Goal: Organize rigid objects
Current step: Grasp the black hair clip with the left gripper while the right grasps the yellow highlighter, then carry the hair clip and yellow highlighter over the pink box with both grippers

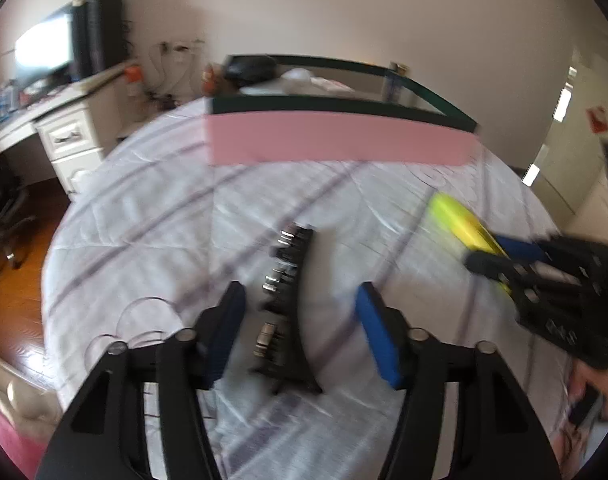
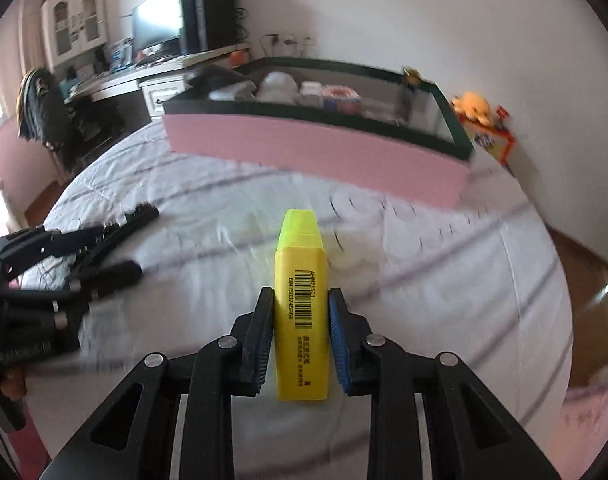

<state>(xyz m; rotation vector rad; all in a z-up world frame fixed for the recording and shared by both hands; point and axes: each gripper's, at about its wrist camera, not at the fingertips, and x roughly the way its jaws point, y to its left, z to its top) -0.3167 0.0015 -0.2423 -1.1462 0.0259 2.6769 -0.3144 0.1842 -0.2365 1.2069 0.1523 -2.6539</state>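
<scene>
My right gripper (image 2: 301, 334) is clamped on one yellow highlighter (image 2: 300, 312), both pads pressed against its sides, cap pointing toward the pink box (image 2: 316, 152) on the bed (image 2: 444, 280). My left gripper (image 1: 301, 334) is spread wide, gripping nothing, with one black bit holder (image 1: 289, 300) lying on the bedspread between its fingers. Motion blur smears the holder, so I cannot count its bits. The box's contents are partly hidden behind its dark rim.
</scene>
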